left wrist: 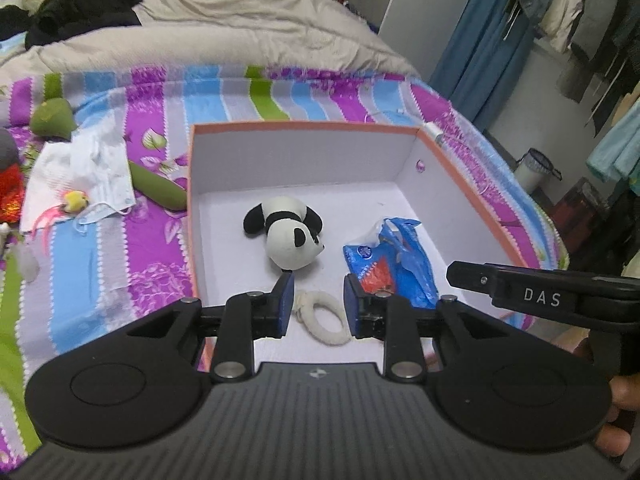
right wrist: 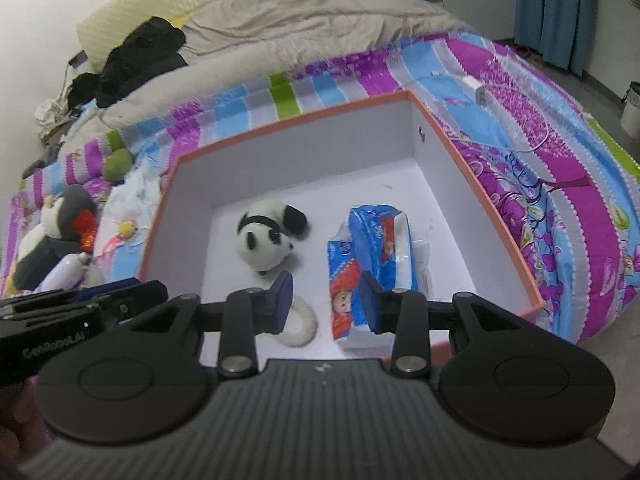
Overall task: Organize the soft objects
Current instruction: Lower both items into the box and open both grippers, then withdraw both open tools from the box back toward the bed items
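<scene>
Left wrist view: the orange-rimmed white cardboard box (left wrist: 472, 168) on the striped bed (left wrist: 120, 240) holds a black-and-white plush panda (left wrist: 286, 232), a blue tissue pack (left wrist: 390, 264) and a white fabric ring (left wrist: 324, 318). The left tongs (left wrist: 318, 306) hang parted, empty, over the ring.

Right wrist view: the same 3 items lie in the box (right wrist: 496, 220); the right tongs (right wrist: 326, 300) are spread, gripping nothing, above the tissue pack (right wrist: 372, 248).

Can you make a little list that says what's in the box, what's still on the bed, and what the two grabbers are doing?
box: orange-rimmed box on the striped bedspread
inside box: panda plush, blue tissue packs, white fabric ring
still outside: green plush, face mask, penguin plush
left gripper: open, empty, over the ring
right gripper: open, empty
</scene>
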Demonstrator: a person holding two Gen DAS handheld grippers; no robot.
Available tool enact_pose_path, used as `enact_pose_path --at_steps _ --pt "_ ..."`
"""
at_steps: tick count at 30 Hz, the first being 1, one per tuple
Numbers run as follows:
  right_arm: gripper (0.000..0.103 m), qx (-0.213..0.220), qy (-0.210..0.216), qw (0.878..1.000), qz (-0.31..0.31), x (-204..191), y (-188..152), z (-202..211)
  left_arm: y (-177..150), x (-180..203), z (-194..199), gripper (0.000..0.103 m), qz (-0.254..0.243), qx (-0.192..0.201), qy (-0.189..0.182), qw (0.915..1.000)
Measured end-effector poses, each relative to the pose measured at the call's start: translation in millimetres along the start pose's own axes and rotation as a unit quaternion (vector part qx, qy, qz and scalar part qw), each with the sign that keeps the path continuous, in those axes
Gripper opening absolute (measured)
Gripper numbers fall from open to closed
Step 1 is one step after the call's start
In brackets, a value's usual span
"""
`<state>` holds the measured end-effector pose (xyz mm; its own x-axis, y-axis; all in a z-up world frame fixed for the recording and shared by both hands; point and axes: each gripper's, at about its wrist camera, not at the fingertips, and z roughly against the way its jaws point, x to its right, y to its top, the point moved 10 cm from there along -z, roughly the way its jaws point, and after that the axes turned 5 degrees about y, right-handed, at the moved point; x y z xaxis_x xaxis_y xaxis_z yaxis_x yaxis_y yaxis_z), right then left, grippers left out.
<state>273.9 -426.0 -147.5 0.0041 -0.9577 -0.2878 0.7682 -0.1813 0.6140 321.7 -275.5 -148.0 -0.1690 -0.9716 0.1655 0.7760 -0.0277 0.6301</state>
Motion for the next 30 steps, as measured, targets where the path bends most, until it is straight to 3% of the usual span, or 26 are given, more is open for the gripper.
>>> enact_pose_path --at_steps 18,30 --pt "0.040 0.054 0.026 0.998 0.029 -66.9 -43.2 96.5 -47.8 -17.0 131.9 0.031 0.011 0.067 -0.006 0.9977" --pt "0.040 0.076 0.075 0.993 0.050 -116.3 -88.8 130.8 -96.8 -60.4 201.9 0.031 0.039 0.104 0.018 0.9937"
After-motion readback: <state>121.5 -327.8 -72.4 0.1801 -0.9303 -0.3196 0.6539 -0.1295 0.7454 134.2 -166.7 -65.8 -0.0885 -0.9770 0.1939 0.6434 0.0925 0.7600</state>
